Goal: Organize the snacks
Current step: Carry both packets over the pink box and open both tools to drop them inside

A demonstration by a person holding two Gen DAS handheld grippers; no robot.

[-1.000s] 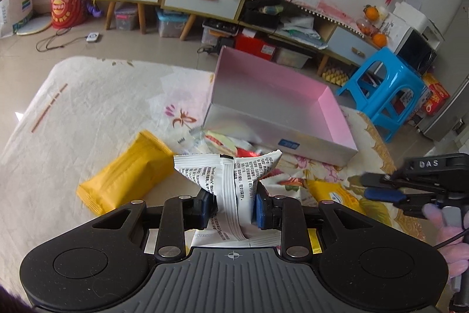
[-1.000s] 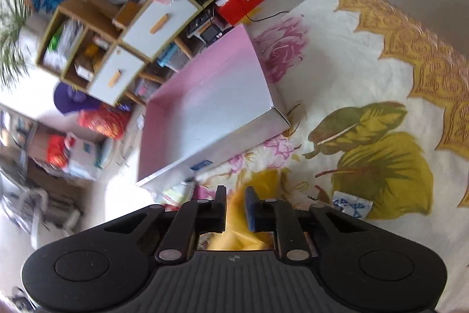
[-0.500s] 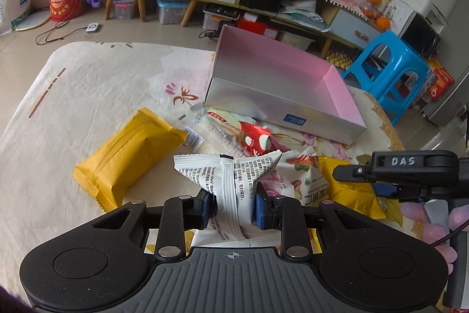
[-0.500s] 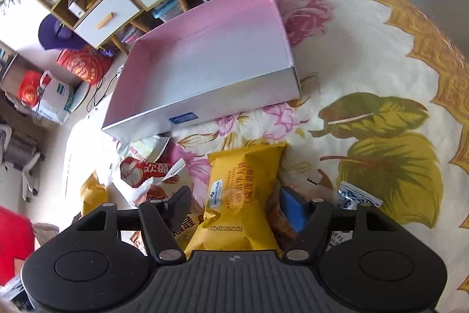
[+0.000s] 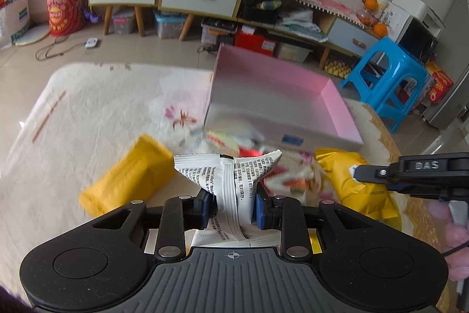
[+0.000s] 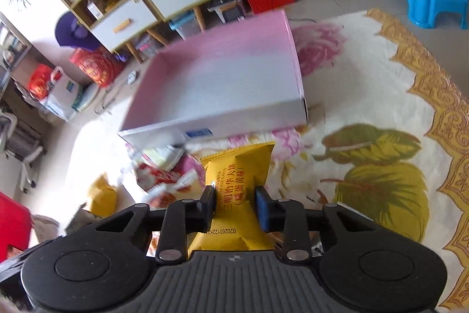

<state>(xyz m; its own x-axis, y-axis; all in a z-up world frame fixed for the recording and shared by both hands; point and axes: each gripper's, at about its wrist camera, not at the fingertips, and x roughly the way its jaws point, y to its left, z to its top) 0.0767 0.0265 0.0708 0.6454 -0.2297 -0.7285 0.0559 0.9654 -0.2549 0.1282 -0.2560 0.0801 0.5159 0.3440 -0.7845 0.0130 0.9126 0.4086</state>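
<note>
My left gripper [image 5: 233, 207] is shut on a white snack packet [image 5: 234, 181] with black print, held upright above the flowered cloth. The jaws of my right gripper [image 6: 236, 204] are closing, and their pads press the sides of a yellow snack packet [image 6: 239, 166]. In the left wrist view that right gripper [image 5: 369, 175] comes in from the right with the yellow packet [image 5: 346, 178] in it. An open pink box [image 5: 281, 96] with silver walls stands just beyond; the pink box [image 6: 222, 78] holds nothing. Red and white packets [image 6: 164, 178] lie in front of it.
Another yellow packet [image 5: 129, 175] lies on the cloth to the left. A blue stool [image 5: 387, 78] stands past the table's right corner. Cabinets and storage bins line the far wall. A pink-gloved hand [image 5: 451, 228] holds the right gripper.
My right gripper went from shut to wide open around the yellow packet, then closed in on it, rolling as it did. My left gripper kept its hold on the white packet.
</note>
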